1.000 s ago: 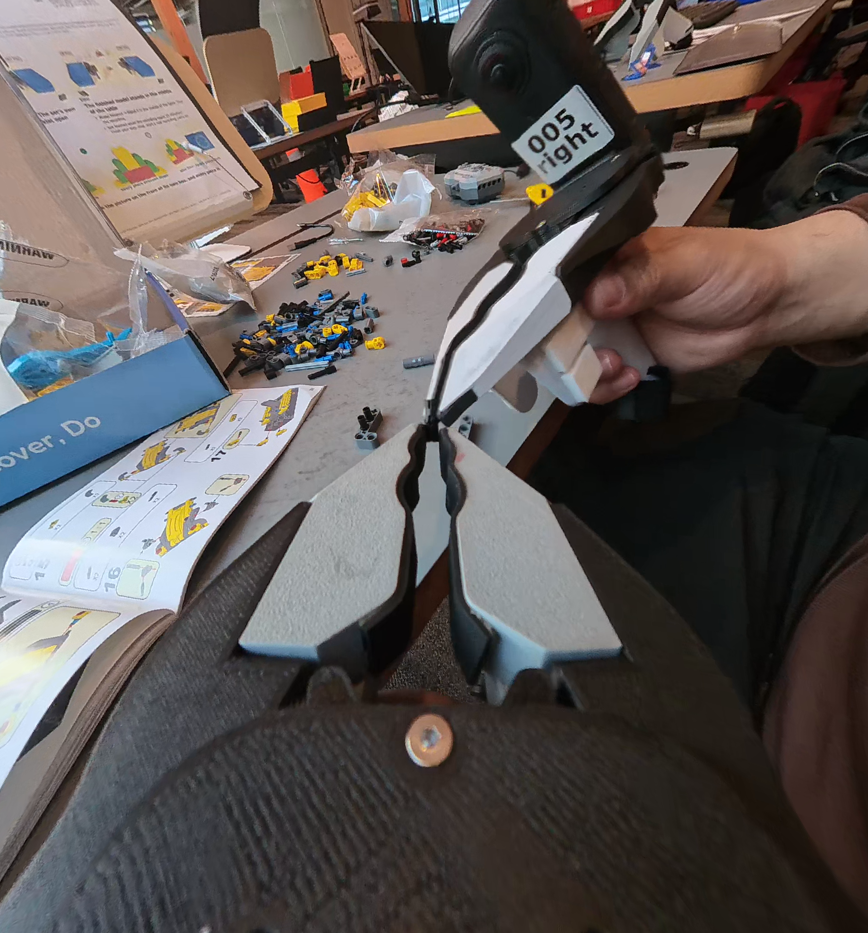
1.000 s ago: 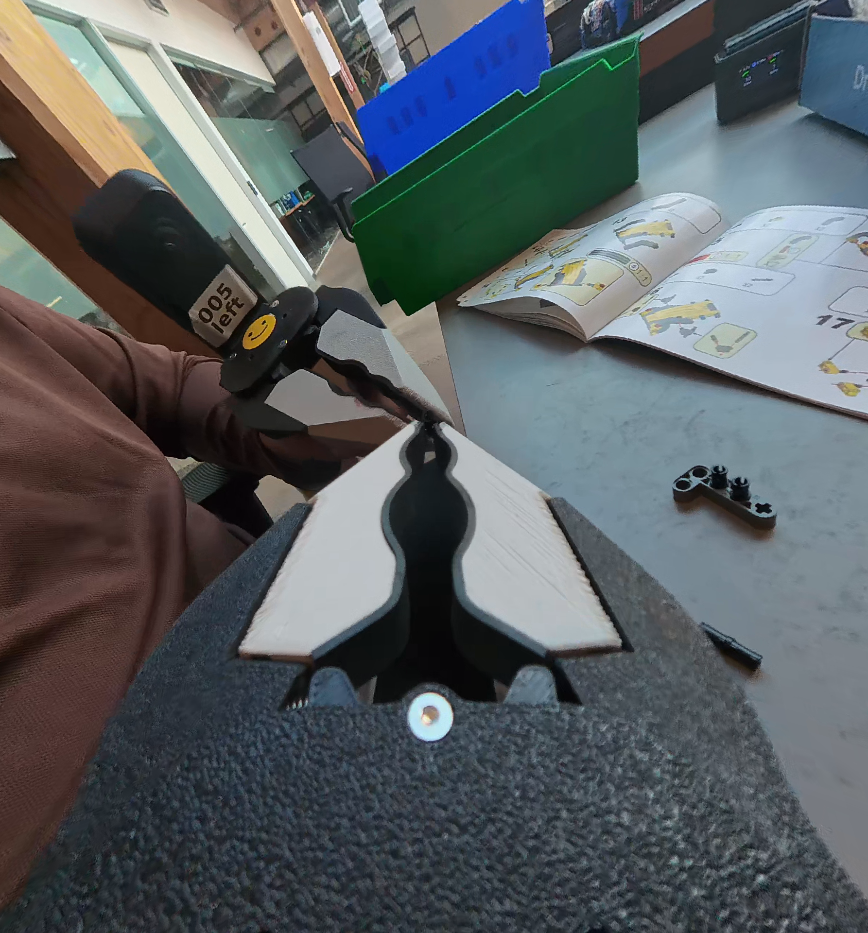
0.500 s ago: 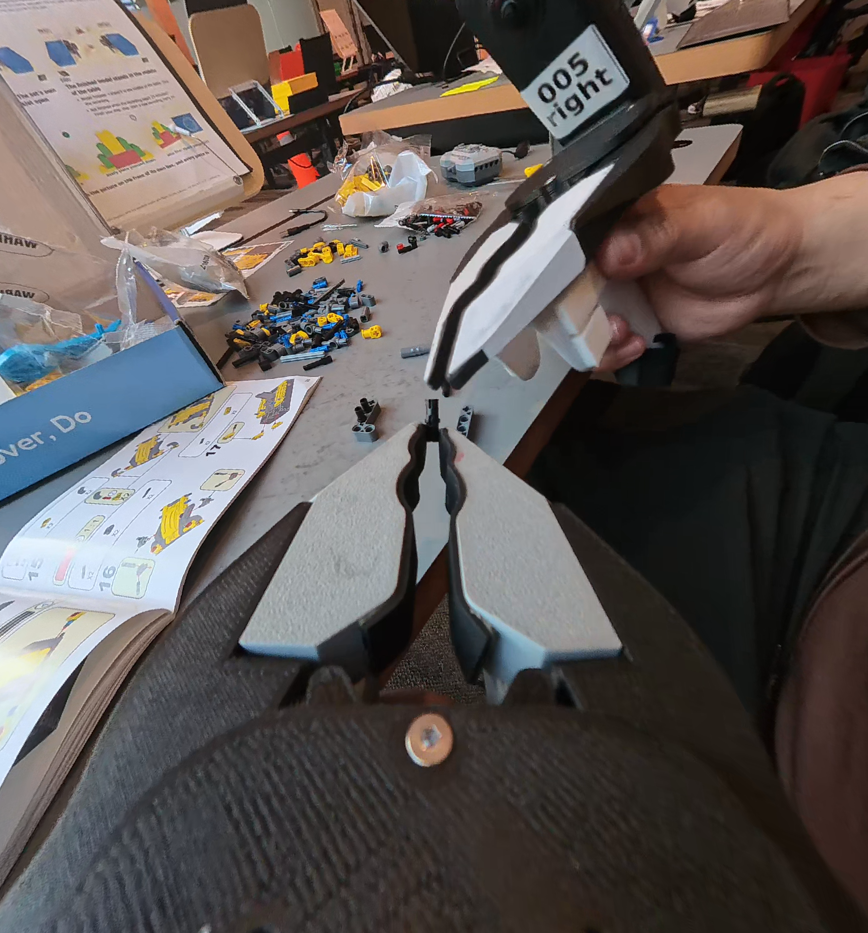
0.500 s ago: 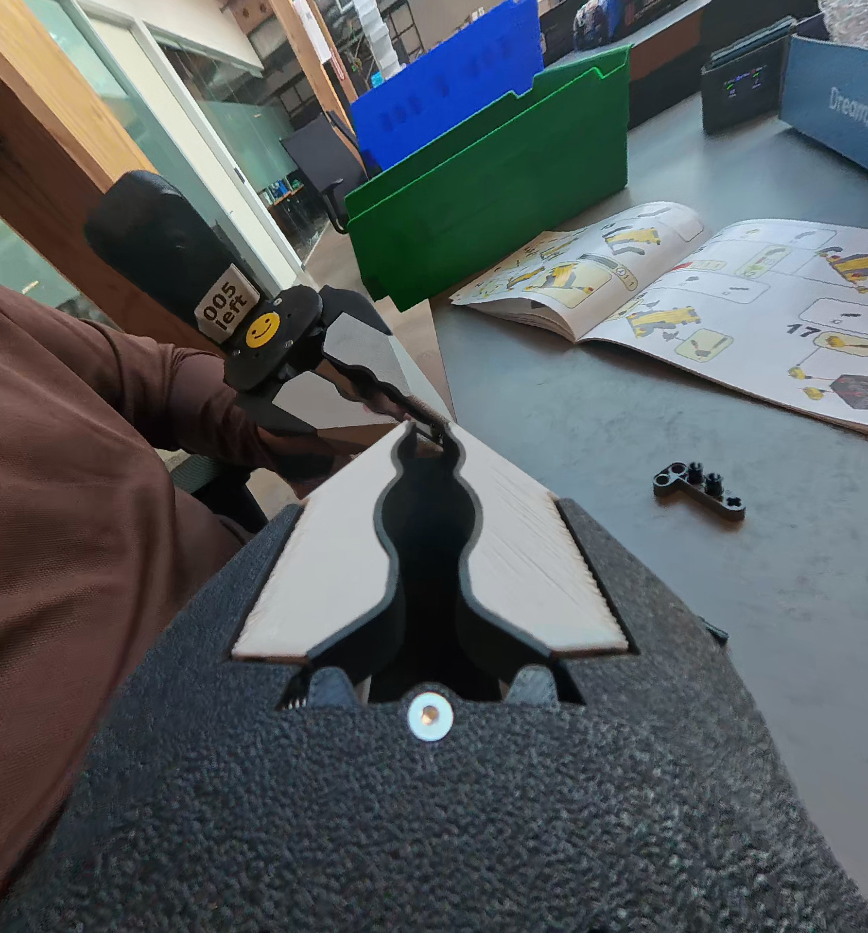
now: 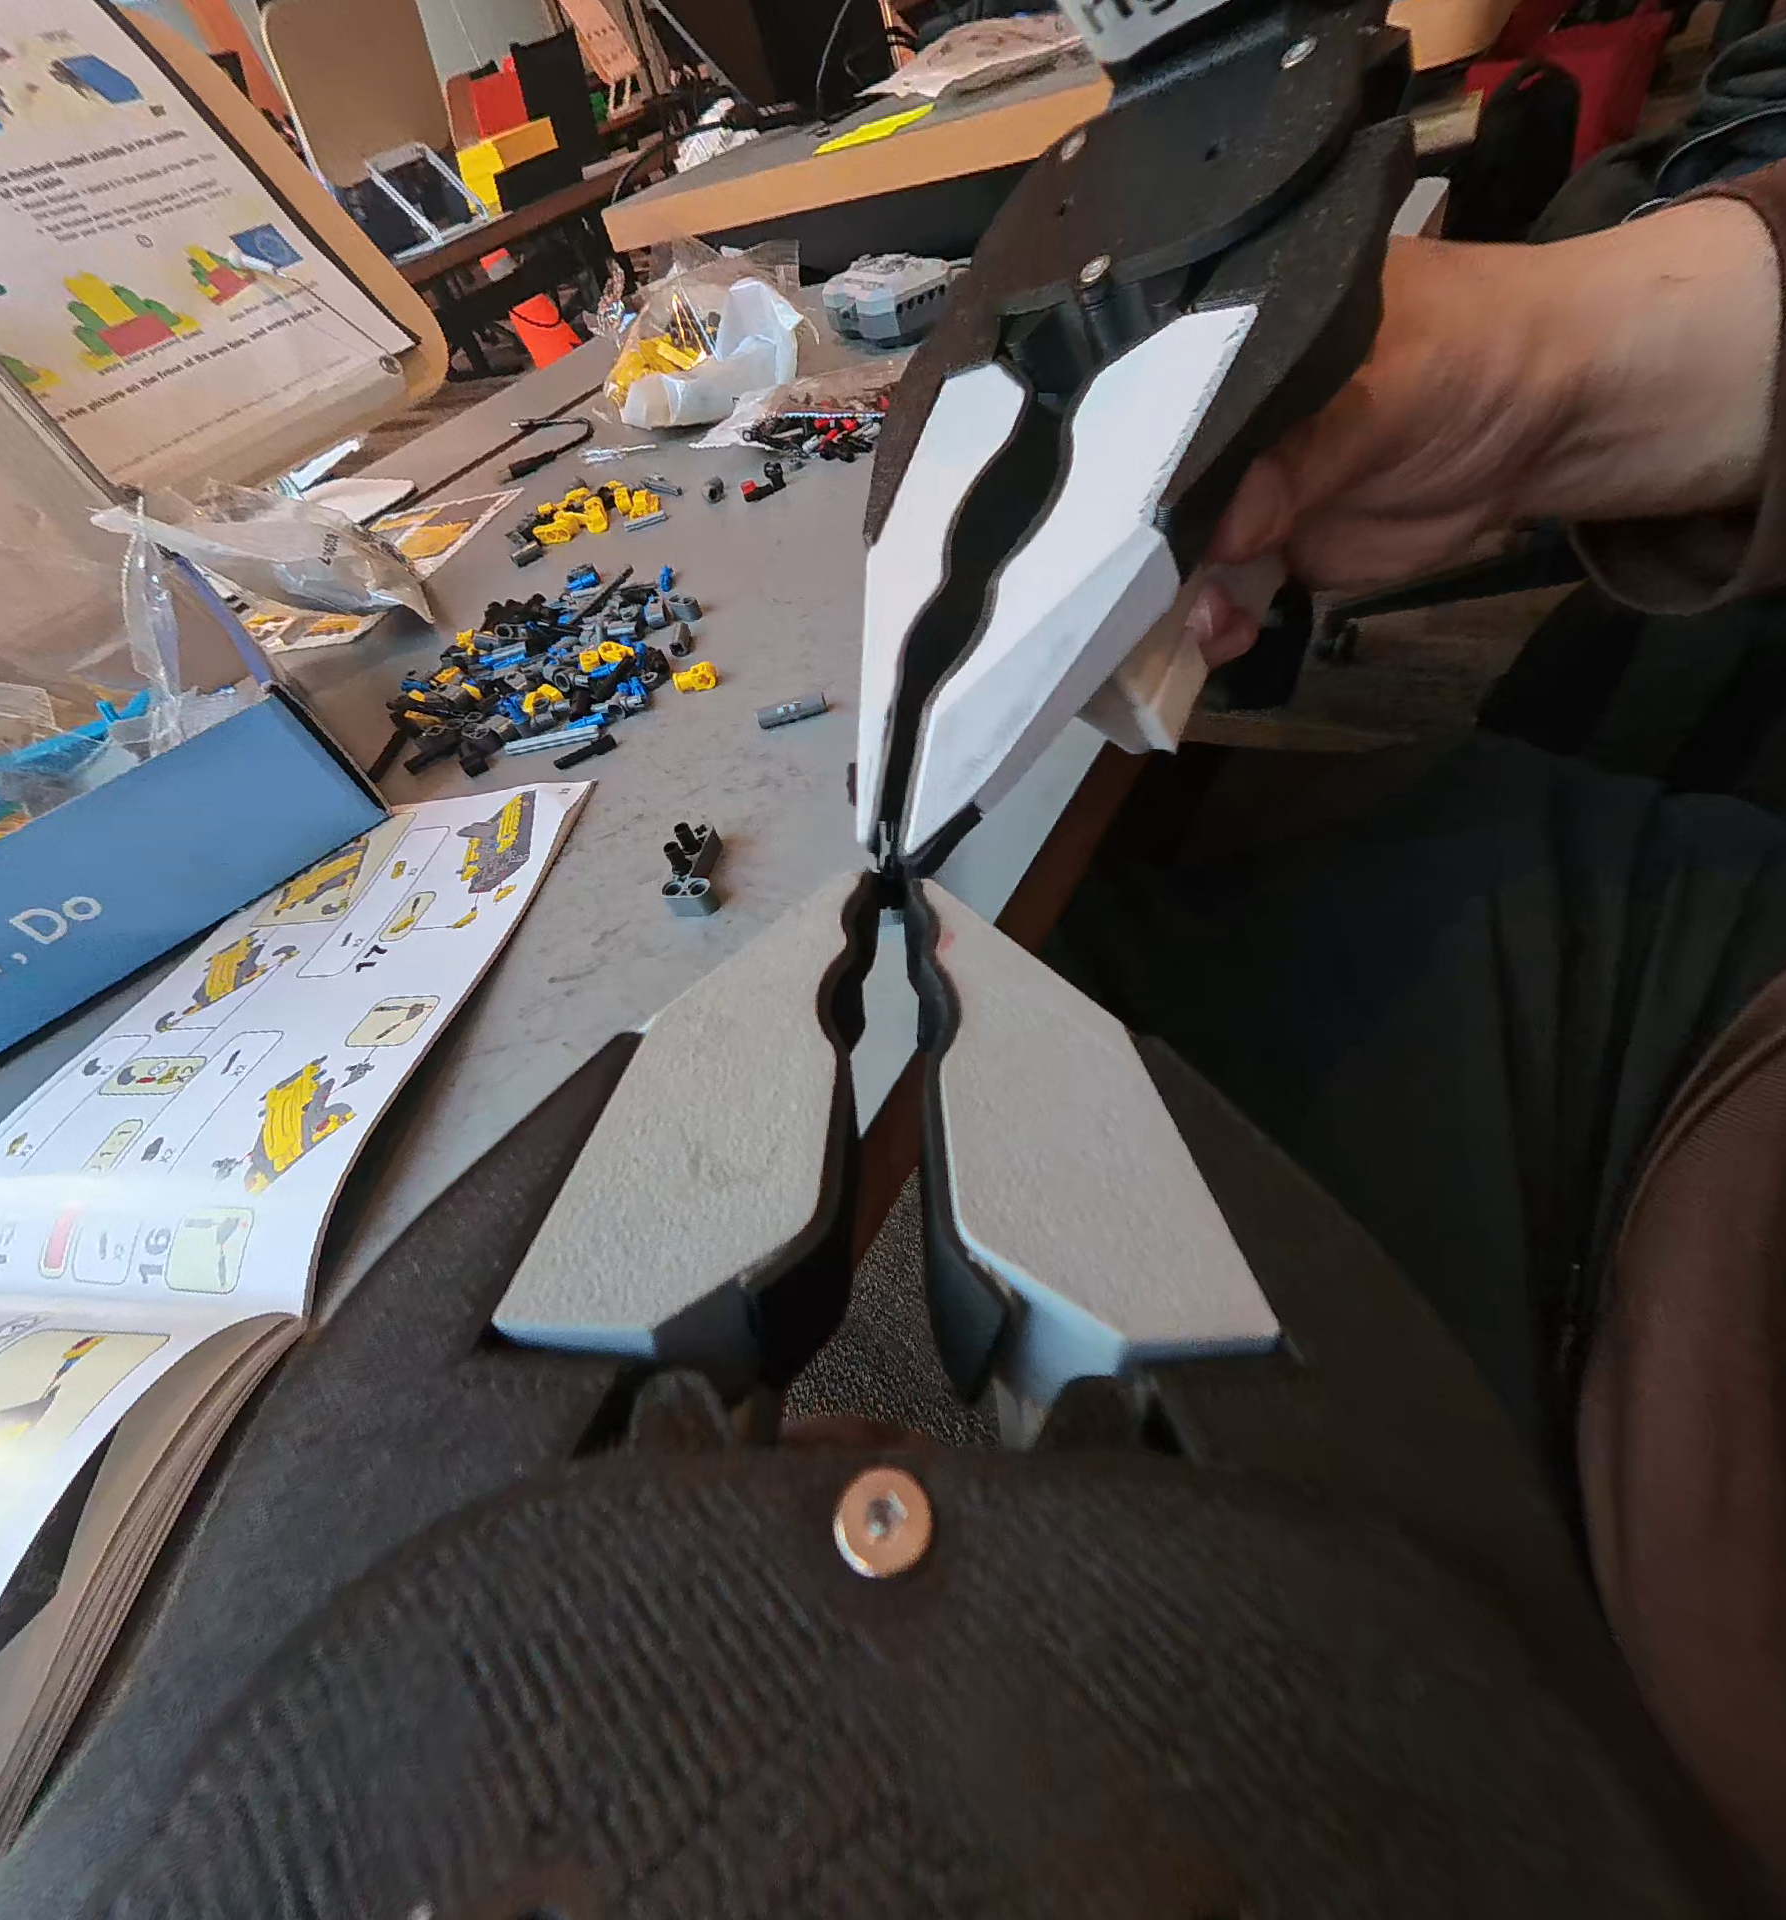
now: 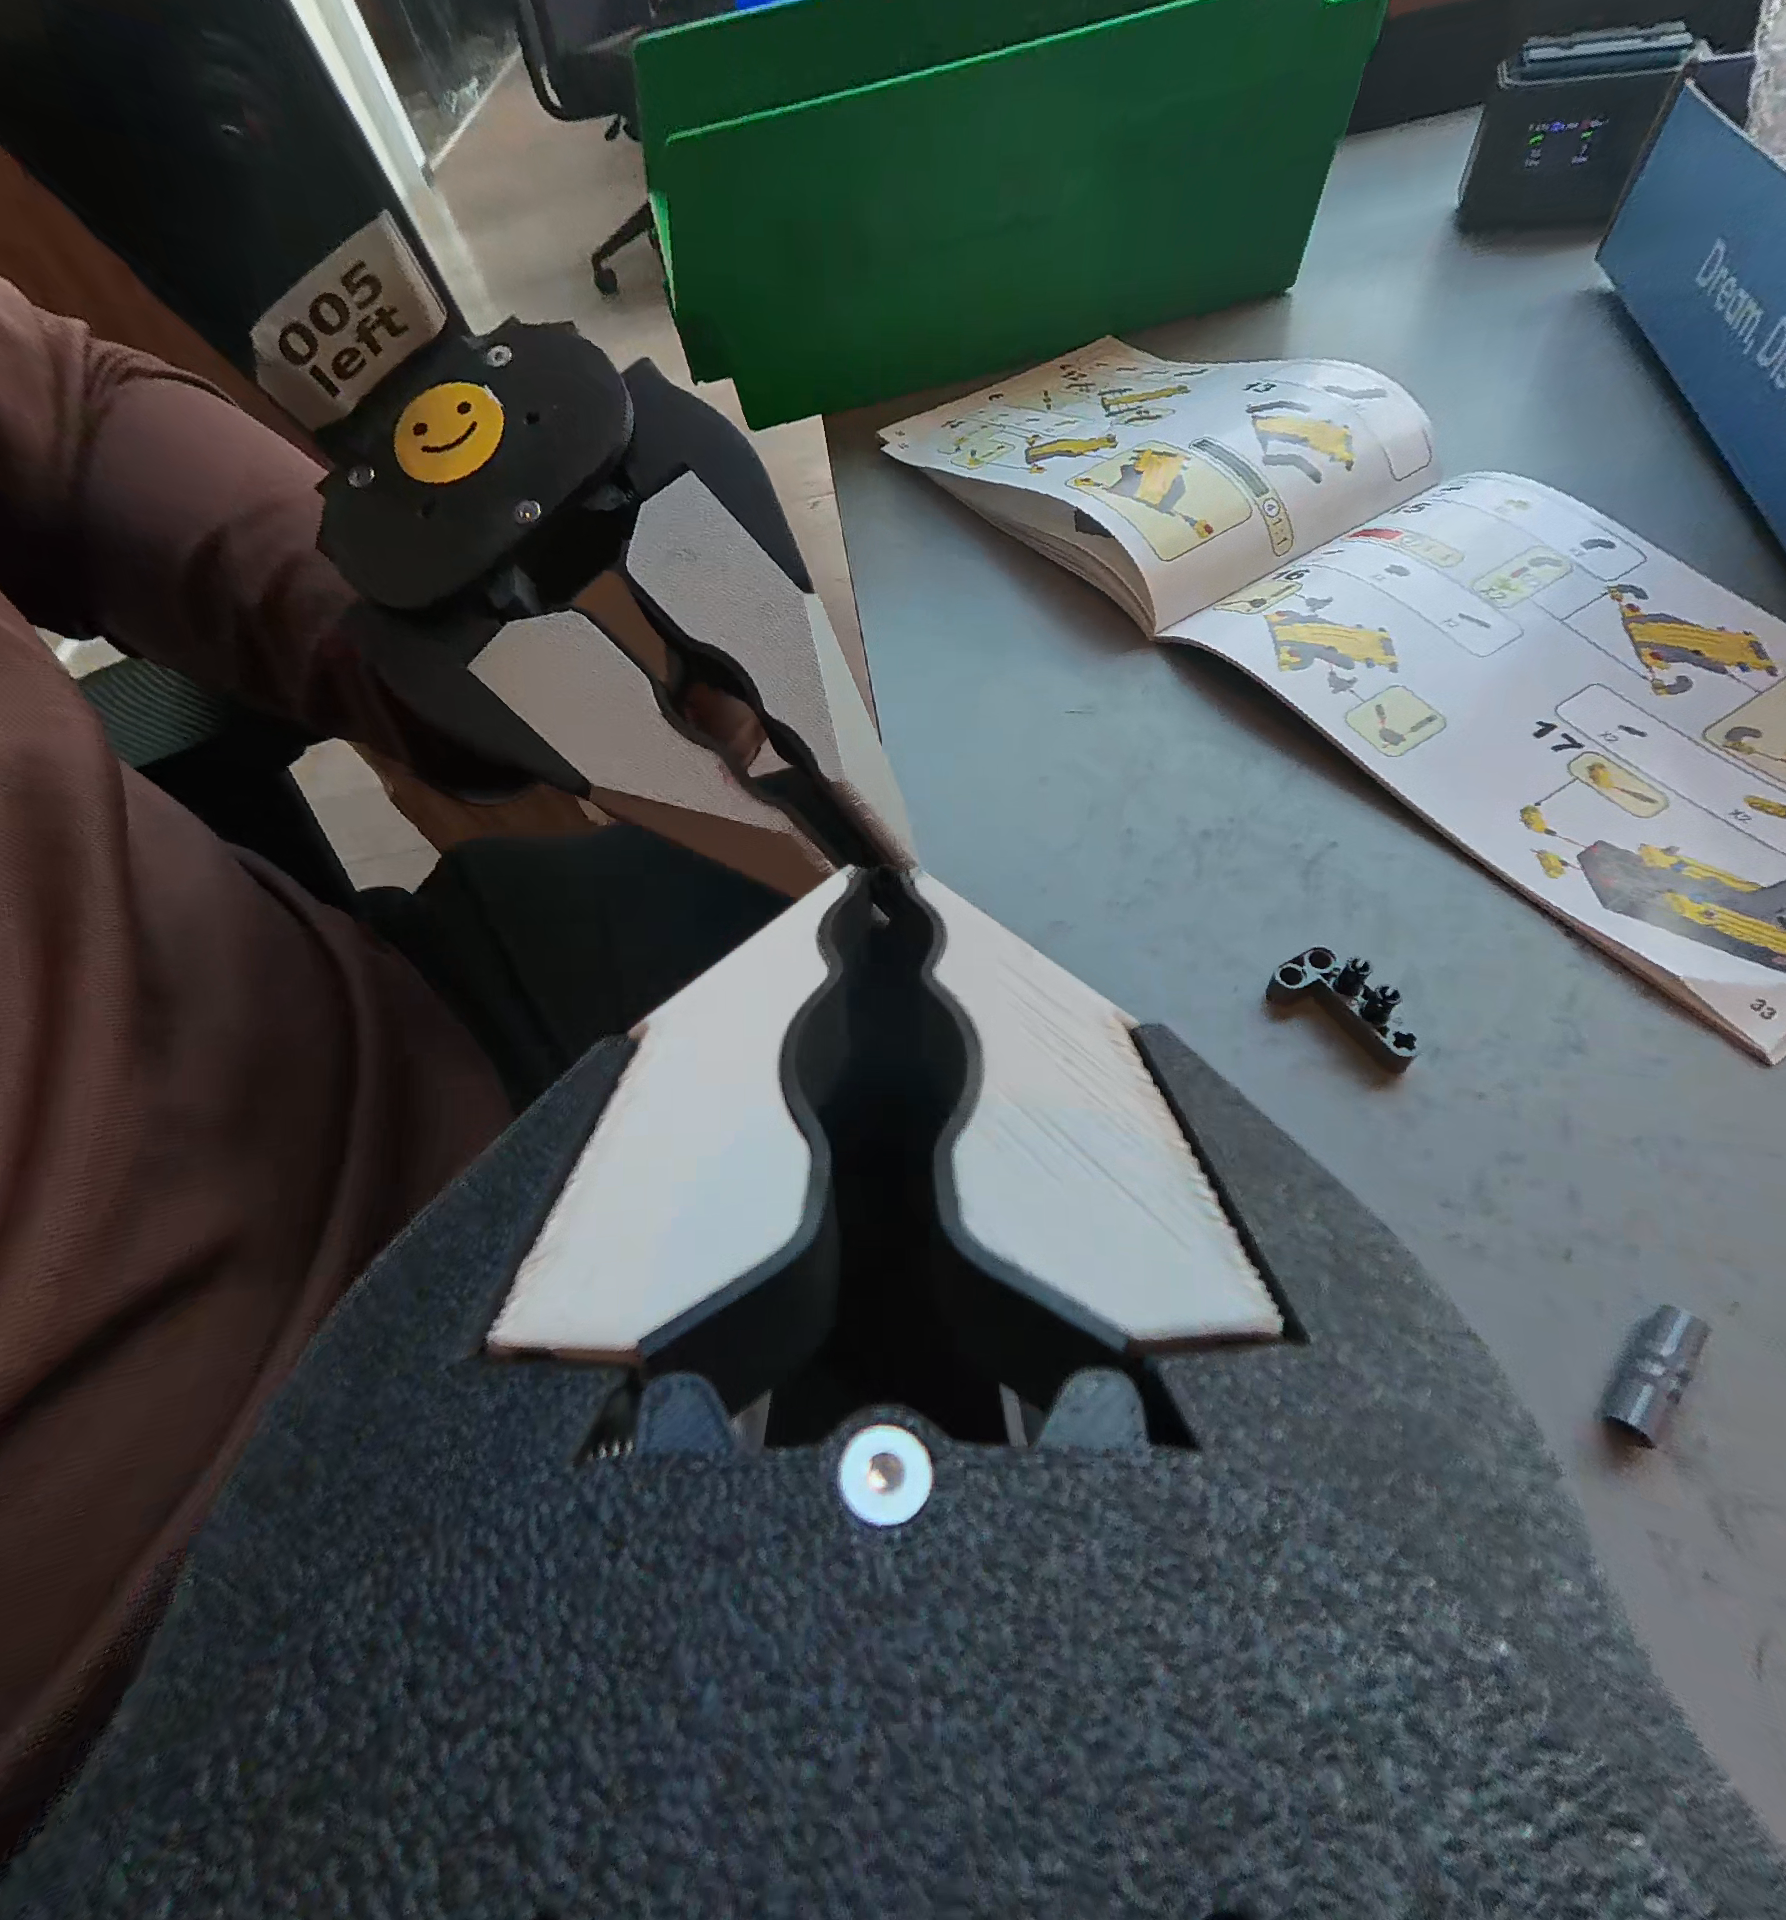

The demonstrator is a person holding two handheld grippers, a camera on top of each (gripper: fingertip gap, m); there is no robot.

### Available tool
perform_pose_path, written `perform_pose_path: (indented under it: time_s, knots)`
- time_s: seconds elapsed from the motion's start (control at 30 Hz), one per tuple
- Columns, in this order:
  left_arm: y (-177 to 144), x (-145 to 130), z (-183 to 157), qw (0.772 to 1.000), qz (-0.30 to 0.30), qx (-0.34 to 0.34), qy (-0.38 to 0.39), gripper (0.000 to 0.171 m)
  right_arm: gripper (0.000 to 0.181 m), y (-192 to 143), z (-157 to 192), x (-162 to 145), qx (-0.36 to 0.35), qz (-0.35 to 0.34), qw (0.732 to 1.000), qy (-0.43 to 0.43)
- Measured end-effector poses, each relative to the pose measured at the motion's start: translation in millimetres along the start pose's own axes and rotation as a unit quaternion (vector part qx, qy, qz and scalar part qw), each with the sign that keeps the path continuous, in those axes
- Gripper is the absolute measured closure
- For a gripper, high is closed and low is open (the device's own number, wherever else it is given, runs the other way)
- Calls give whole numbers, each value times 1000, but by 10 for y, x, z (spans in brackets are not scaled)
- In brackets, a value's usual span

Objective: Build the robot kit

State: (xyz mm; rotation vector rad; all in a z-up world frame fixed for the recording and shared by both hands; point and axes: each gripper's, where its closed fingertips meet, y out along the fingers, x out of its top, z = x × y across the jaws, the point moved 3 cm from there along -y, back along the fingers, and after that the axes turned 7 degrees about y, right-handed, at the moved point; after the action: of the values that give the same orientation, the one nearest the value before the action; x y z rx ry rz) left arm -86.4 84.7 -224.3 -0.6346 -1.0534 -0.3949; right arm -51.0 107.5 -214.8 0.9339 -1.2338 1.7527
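Left gripper (image 5: 887, 891): jaws drawn together at the tips, pinching a small dark piece (image 5: 885, 871) whose shape is too small to make out. Right gripper (image 5: 891, 844), seen in the same view coming down from above: tips likewise closed to a point on that piece, so the two grippers meet tip to tip, just past the table's near edge. In the right wrist view the right gripper (image 6: 884, 883) shows its tips nearly touching, with only a sliver of the dark piece (image 6: 883, 889) between them, and the left gripper (image 6: 873, 844) reaching in from the upper left. A hand (image 5: 1471, 416) in a brown sleeve grips the right gripper's handle.

Nearest on the grey table (image 5: 764, 582): a small grey-and-black brick assembly (image 5: 691, 868) just left of the meeting tips; a black angled beam with pins (image 6: 1341, 1006); a short grey connector tube (image 6: 1653, 1374), apart from the beam. Farther out: an open instruction booklet (image 5: 276, 1049), a blue box (image 5: 130, 883) behind it, and a loose heap of black, blue and yellow small parts (image 5: 546, 675). A green bin (image 6: 982, 197) stands at the table's far end in the right wrist view.
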Motion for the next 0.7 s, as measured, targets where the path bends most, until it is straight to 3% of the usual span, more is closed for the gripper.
perform_pose_path:
  time_s: [0.7]
  knots:
    - [18,-55,-77,999,22,-13,29,170,177,1,35,-65,7,19,1000,-21]
